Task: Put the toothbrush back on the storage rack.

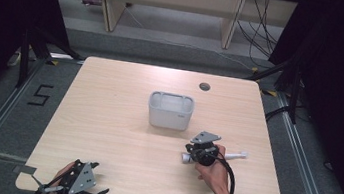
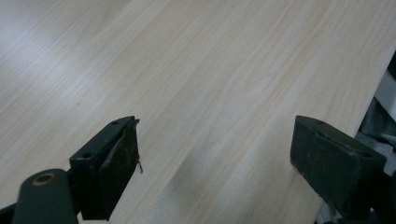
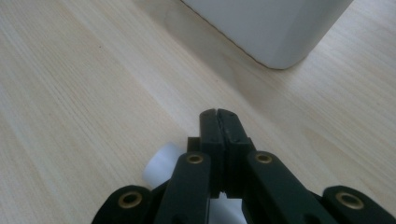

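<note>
**Right gripper closed over a white tube, left gripper idle at the near edge**

Nearest the person, the left gripper point(image 1: 79, 181) sits at the near left corner of the table point(image 1: 114, 135), held in a hand point(image 1: 59, 179). In the left gripper view its two black jaws stand spread wide, with bare wood grain between them and nothing touching the pads.

Farther in and to the right, the right gripper point(image 1: 192, 149) is held low over the table by the other hand point(image 1: 215, 171), its cable looping back along the wrist. A white tube point(image 1: 239, 156) lies on the table under it, one end showing to the right of the gripper and the other end point(image 1: 185, 157) to its left. In the right gripper view the jaws are pressed together at the tips, and the tube point(image 3: 162, 163) shows low beside and under them, behind the tips. Whether the tube is pinched farther back I cannot tell.

Beyond the right gripper, near the middle of the table, stands a white bin point(image 1: 170, 110), upright with its open top showing; its lower corner point(image 3: 275, 32) appears just ahead of the shut jaws, apart from them. At the far edge is a small round hole point(image 1: 204, 86).
</note>
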Tool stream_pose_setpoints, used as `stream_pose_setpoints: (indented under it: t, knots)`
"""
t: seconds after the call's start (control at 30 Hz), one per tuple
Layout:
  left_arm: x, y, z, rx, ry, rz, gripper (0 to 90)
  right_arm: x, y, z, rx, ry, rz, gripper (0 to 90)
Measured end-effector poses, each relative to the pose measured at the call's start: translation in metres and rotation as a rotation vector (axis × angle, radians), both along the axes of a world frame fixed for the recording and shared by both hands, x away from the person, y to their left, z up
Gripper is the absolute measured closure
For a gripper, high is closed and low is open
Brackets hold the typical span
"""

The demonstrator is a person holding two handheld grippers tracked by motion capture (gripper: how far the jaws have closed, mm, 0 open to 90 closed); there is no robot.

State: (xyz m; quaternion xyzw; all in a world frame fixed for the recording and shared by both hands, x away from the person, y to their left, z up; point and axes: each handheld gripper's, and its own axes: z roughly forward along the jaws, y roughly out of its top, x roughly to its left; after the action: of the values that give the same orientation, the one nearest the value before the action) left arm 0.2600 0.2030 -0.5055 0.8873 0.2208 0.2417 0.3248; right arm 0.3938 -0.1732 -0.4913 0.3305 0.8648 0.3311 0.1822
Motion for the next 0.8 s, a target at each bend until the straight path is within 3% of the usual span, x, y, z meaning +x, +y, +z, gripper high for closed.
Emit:
stream_pose_setpoints:
  t: [0.2,0.3,0.37,0.4,0.43,0.57,0.73,0.8]
  knots:
    - [0.0,0.0,0.0,-0.012,0.004,0.002,15.0,-0.002,0.0,-0.001,-0.004,0.025,0.005,90.0]
    - [0.0,0.0,0.0,-0.001,0.003,0.001,15.0,-0.003,0.0,-0.002,0.0,0.005,0.015,90.0]
    - [0.0,0.0,0.0,-0.013,0.005,0.002,15.1,-0.004,-0.001,-0.001,-0.007,0.036,0.016,90.0]
    - [0.0,0.0,0.0,-0.013,0.004,0.002,15.0,-0.004,-0.001,-0.003,-0.001,0.012,0.022,90.0]
    - [0.0,0.0,0.0,-0.013,0.004,0.002,15.0,-0.006,-0.001,-0.002,-0.005,0.043,0.008,90.0]
    - [0.0,0.0,0.0,-0.013,0.005,0.001,15.0,-0.007,-0.002,-0.003,-0.009,0.025,0.023,90.0]
    - [0.0,0.0,0.0,-0.013,0.006,0.002,15.0,-0.012,-0.005,-0.001,-0.018,0.056,0.018,89.9]
    - [0.0,0.0,0.0,-0.018,0.005,0.004,15.1,-0.011,-0.006,-0.003,-0.023,0.028,0.046,89.8]
